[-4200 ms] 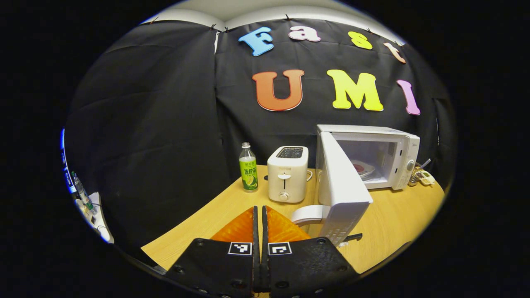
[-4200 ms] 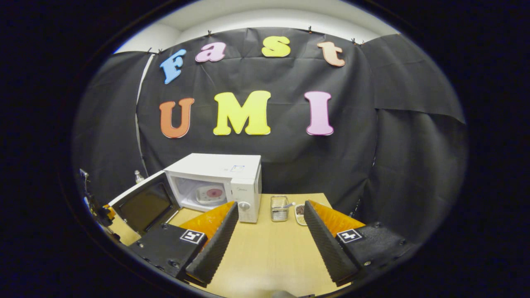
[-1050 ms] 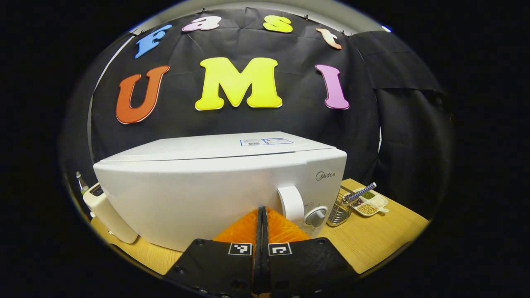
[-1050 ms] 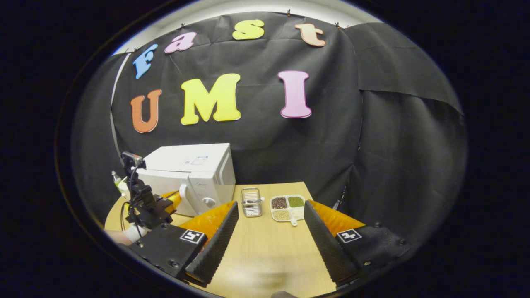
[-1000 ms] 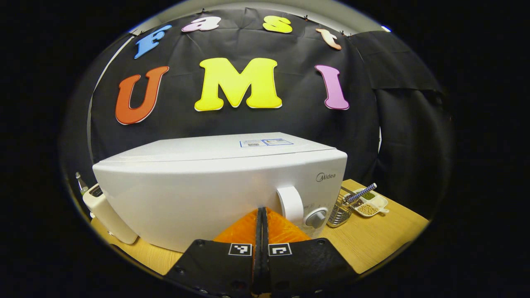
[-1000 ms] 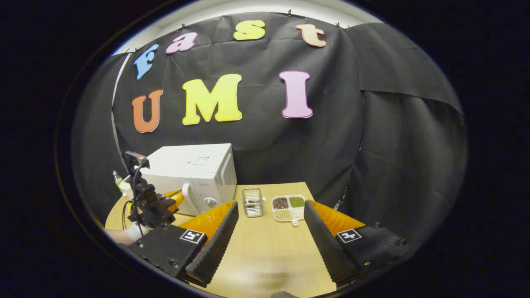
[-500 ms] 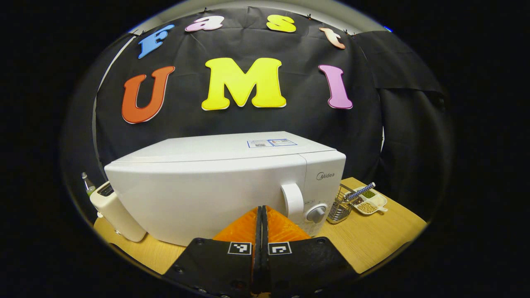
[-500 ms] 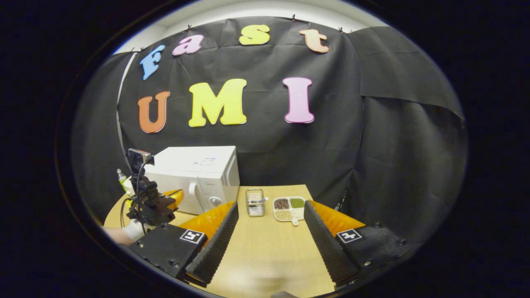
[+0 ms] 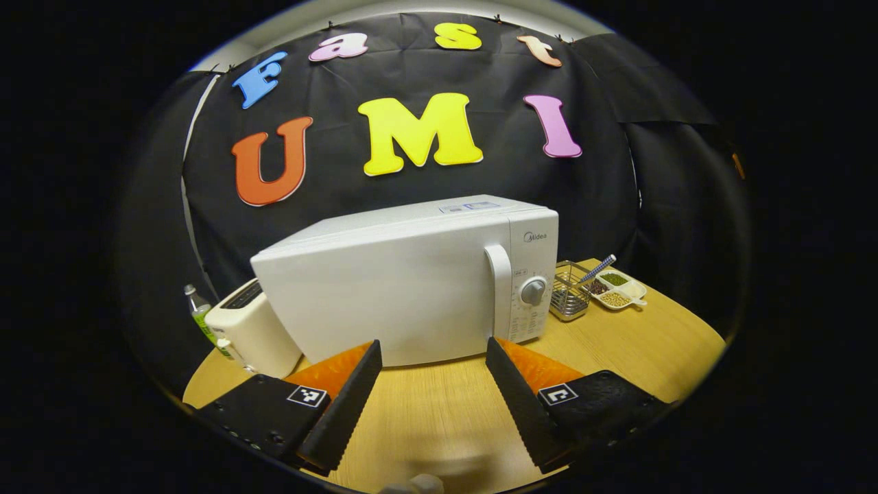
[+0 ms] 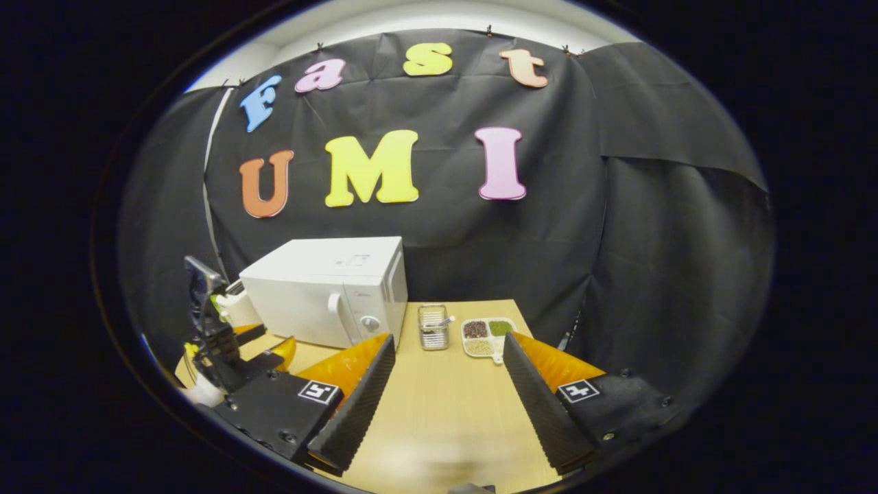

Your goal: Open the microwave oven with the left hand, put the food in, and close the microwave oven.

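With door flush, the microwave (image 9: 411,288) sits on the counter (image 9: 617,343); toaster (image 9: 250,329) left of it, wire basket (image 9: 569,298) right. Left tool (image 9: 433,394) spread, empty, before it; right tool (image 10: 446,401) spread, empty. Likely heavy, rigid; grab the vertical handle (image 9: 499,288).

Count, taken outward from the microwave oven (image 9: 411,288), door shut: 1 microwave oven. Left of it: 1 toaster (image 9: 250,329); beyond that, 1 bottle (image 9: 199,312). Right of it: 1 wire basket (image 9: 569,298), then 1 divided dish (image 9: 617,291) with 3 compartments of grains. All on 1 wooden table (image 9: 617,343). Grippers: 2.
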The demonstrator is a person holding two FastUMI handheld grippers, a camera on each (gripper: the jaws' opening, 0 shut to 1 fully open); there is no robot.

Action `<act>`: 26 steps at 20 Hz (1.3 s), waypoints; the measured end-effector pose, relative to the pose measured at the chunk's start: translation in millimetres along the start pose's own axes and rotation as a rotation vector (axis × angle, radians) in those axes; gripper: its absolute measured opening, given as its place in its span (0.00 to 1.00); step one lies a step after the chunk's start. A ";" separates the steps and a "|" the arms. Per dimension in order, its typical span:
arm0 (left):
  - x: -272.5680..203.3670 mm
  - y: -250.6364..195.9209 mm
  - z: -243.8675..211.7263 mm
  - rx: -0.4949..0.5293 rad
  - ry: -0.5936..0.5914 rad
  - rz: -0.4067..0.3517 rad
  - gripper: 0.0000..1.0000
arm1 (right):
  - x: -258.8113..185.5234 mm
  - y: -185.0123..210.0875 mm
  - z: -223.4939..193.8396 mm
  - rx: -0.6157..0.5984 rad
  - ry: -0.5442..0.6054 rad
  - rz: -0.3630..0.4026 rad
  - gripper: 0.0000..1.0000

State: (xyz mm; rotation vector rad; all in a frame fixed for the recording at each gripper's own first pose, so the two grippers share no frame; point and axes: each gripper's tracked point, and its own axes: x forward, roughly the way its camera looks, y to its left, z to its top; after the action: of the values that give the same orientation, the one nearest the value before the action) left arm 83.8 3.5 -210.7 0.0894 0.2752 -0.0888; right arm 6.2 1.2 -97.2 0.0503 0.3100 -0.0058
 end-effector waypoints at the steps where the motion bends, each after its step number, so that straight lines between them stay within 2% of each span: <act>1: -19.3 3.6 10.8 -0.003 -0.022 0.004 0.96 | -2.4 1.6 4.0 0.000 -0.013 0.003 1.00; 2: -38.1 8.4 22.5 -0.005 -0.041 0.005 0.96 | -4.7 3.0 7.3 -0.005 -0.030 0.005 0.92; 3: -56.2 11.4 34.7 0.000 -0.059 0.002 0.96 | -7.6 4.9 11.5 -0.014 -0.046 0.004 1.00; 7: -119.1 34.2 83.5 0.032 -0.132 0.022 0.95 | -19.1 12.8 33.6 -0.021 -0.120 0.011 1.00; 8: -134.6 39.7 96.8 0.024 -0.148 0.028 0.95 | -23.7 16.0 42.4 -0.011 -0.146 0.021 1.00; 9: -148.2 43.7 111.9 0.008 -0.173 0.030 0.95 | -29.2 21.1 52.2 -0.005 -0.170 0.029 0.92; 13: -194.8 57.7 168.6 -0.047 -0.260 0.050 0.95 | -49.6 35.2 90.7 -0.008 -0.266 0.056 0.92; 14: -201.5 59.8 181.5 -0.060 -0.279 0.055 0.95 | -54.9 40.5 100.7 -0.007 -0.288 0.066 1.00; 15: -207.4 59.8 193.2 -0.074 -0.294 0.054 0.95 | -59.7 44.2 109.0 -0.003 -0.304 0.070 0.92; 19: -215.1 73.4 223.3 -0.098 -0.349 0.105 0.95 | -75.3 57.3 135.4 0.022 -0.341 0.092 0.92; 20: -215.3 73.4 227.9 -0.110 -0.357 0.108 0.95 | -78.3 58.1 141.2 0.022 -0.351 0.093 1.00; 23: -213.7 73.8 237.8 -0.122 -0.371 0.118 0.96 | -84.3 59.8 150.0 0.014 -0.366 0.091 1.00; 24: -213.7 74.8 240.1 -0.122 -0.373 0.118 0.96 | -84.8 59.9 150.5 0.010 -0.366 0.089 0.92; 26: -214.1 72.1 243.3 -0.137 -0.377 0.109 0.96 | -83.1 62.1 149.0 0.013 -0.357 0.092 0.92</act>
State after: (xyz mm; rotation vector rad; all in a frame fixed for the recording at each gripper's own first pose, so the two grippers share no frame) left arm -49.2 66.8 86.8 -0.0491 -0.1001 0.0220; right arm -26.7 55.6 72.9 0.0754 -0.0494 0.0741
